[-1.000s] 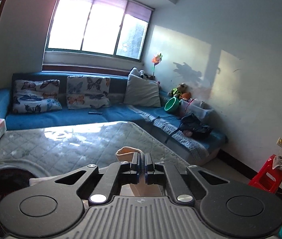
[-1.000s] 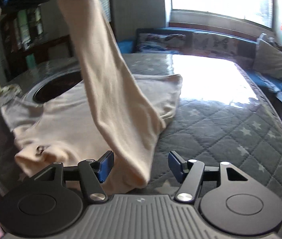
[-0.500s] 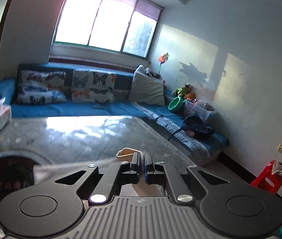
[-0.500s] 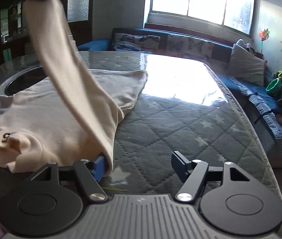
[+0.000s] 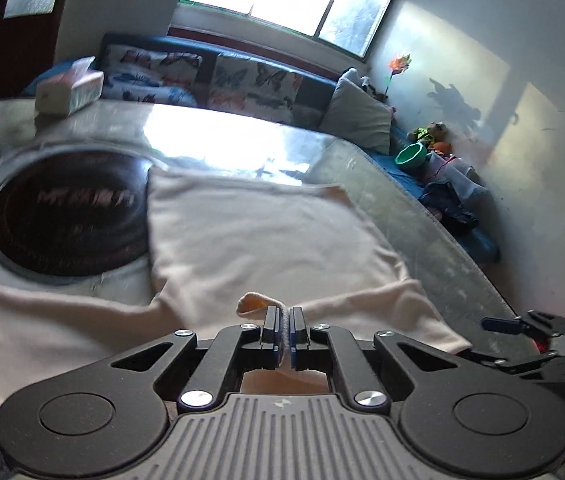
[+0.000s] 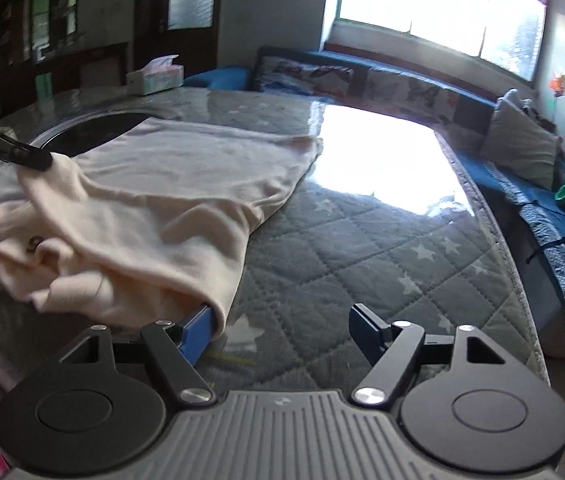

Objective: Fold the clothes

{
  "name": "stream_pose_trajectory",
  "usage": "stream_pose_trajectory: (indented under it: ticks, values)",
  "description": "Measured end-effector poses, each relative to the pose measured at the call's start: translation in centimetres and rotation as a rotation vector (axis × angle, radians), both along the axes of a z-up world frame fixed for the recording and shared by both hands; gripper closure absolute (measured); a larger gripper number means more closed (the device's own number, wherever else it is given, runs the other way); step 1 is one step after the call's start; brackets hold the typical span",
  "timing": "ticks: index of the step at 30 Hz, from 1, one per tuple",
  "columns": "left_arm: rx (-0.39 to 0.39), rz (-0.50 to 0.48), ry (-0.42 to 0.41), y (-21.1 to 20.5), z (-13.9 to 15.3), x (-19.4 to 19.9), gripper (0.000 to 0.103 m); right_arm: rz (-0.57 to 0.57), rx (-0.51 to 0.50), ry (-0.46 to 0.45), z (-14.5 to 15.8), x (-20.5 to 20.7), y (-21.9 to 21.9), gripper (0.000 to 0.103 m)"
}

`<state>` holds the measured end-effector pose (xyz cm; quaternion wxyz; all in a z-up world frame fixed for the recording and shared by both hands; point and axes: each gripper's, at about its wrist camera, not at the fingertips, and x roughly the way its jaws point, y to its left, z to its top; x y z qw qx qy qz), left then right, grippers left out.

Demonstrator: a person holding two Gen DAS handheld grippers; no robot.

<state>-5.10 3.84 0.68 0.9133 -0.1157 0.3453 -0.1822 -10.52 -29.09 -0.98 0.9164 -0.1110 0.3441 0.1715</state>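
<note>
A cream long-sleeved garment (image 5: 258,248) lies spread on the grey quilted surface (image 6: 362,248). My left gripper (image 5: 282,320) is shut on the garment's sleeve cuff (image 5: 256,303) and holds it low over the garment's body. In the right wrist view it (image 6: 48,160) shows at the far left, pinching the sleeve, which drapes across the garment (image 6: 170,184). My right gripper (image 6: 282,320) is open and empty at the near edge; its left finger (image 6: 196,332) touches the garment's folded shoulder. It also shows at the right of the left wrist view (image 5: 522,326).
A round black inset (image 5: 66,216) sits in the surface left of the garment. A tissue box (image 6: 156,76) stands at the far left corner. A blue sofa with cushions (image 6: 410,88) runs behind and to the right. Sun glare covers the far middle.
My left gripper has come down and across with the sleeve, from high in the air to just above the garment. The sleeve now lies draped over the body. The right gripper stays open.
</note>
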Motion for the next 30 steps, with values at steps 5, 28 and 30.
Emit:
stream_pose_trajectory:
  ticks: [5, 28, 30]
  values:
    - [0.010, 0.010, -0.004, 0.4, -0.8, -0.3, 0.098, 0.053, 0.044, 0.045, 1.7, -0.1, -0.6, 0.036]
    - [0.026, -0.003, 0.001, -0.7, -1.6, 1.0, 0.096, 0.177, 0.117, 0.070, 0.9, 8.1, 4.3, 0.076]
    - [0.032, 0.005, 0.023, -0.7, -2.2, 1.4, 0.096, 0.186, 0.114, 0.063, 1.2, 7.8, 4.5, 0.075]
